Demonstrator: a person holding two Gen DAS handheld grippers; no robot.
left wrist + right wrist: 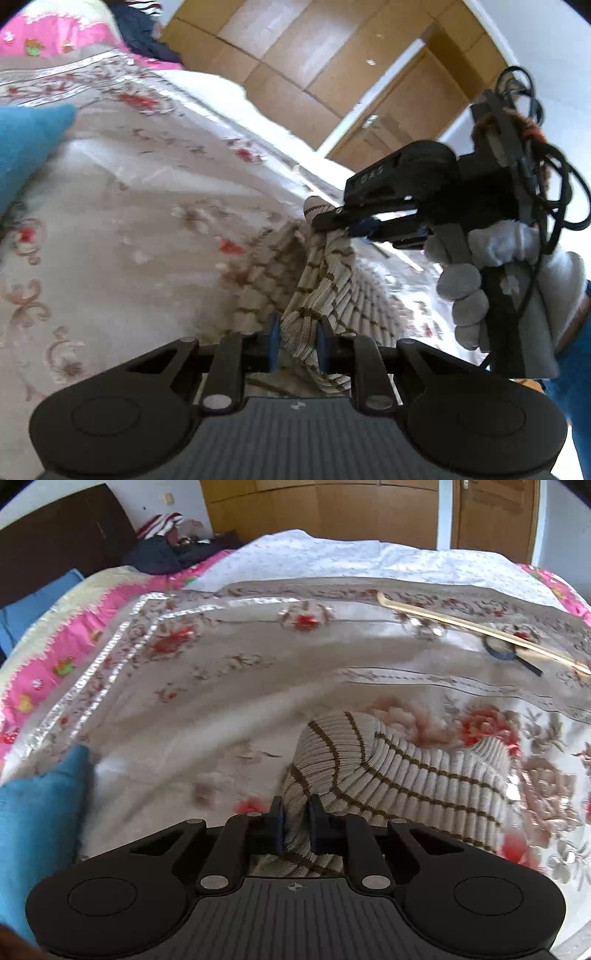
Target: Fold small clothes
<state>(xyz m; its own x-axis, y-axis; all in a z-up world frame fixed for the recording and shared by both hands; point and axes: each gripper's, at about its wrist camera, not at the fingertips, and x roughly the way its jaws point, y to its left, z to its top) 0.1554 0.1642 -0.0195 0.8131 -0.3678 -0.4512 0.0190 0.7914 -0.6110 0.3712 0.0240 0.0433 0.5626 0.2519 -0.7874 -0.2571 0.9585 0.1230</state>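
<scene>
A cream knit garment with thin brown stripes [406, 771] lies bunched on the floral bedspread [258, 686]. My right gripper [296, 825] is shut on a fold of it at the near edge. In the left wrist view the same garment [325, 280] rises in a ridge between both grippers. My left gripper [298, 343] is shut on its lower end, with the knit squeezed between the blue pads. The right gripper [327, 221] clamps the upper end, held by a gloved hand [480, 288] with cables trailing behind it.
A blue cloth [40, 830] lies at the left of the bed. A roll of tape [498, 648] and a long wooden stick [461, 624] rest at the far right. Dark clothes [166, 554] are piled at the headboard. Wooden wardrobe doors [295, 48] stand behind.
</scene>
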